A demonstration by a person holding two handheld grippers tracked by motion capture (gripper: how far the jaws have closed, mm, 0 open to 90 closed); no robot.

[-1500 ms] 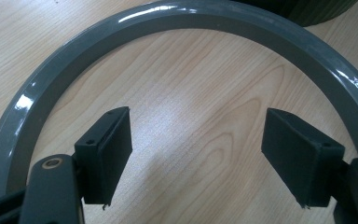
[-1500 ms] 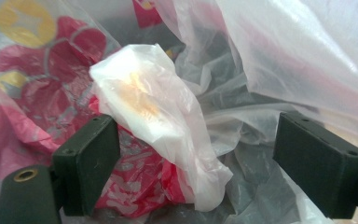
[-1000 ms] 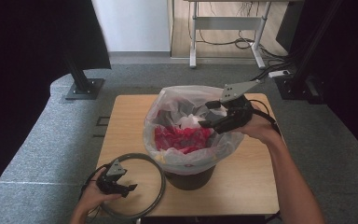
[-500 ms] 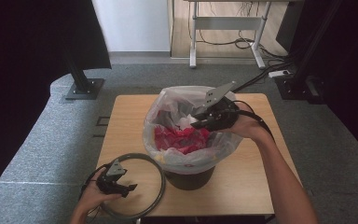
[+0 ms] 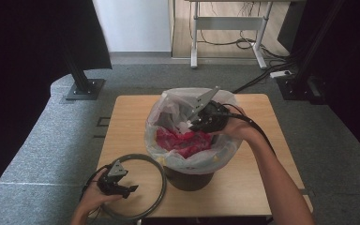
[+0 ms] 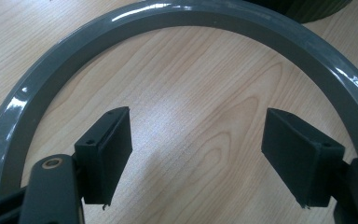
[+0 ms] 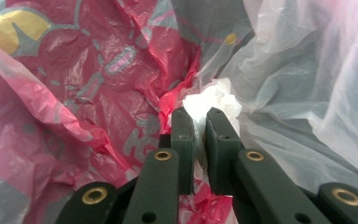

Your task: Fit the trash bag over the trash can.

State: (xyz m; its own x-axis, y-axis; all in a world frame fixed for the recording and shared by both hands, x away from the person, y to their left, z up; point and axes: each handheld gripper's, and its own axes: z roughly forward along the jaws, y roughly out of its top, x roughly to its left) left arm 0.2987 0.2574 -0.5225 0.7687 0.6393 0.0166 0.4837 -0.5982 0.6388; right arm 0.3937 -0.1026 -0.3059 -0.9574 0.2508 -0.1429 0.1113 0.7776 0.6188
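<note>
reaching deeper over the lined bin (image 5: 190,176) than a second ago, our right tool (image 7: 198,116) has swung from the far rim to the middle, jaws pinching a crumpled white tissue (image 7: 214,100) above the red wrapper (image 5: 180,140), so we judge the drop is close. our left tool (image 6: 196,154) stays spread inside the grey ring (image 6: 186,14) on the bench (image 5: 131,122).
</note>
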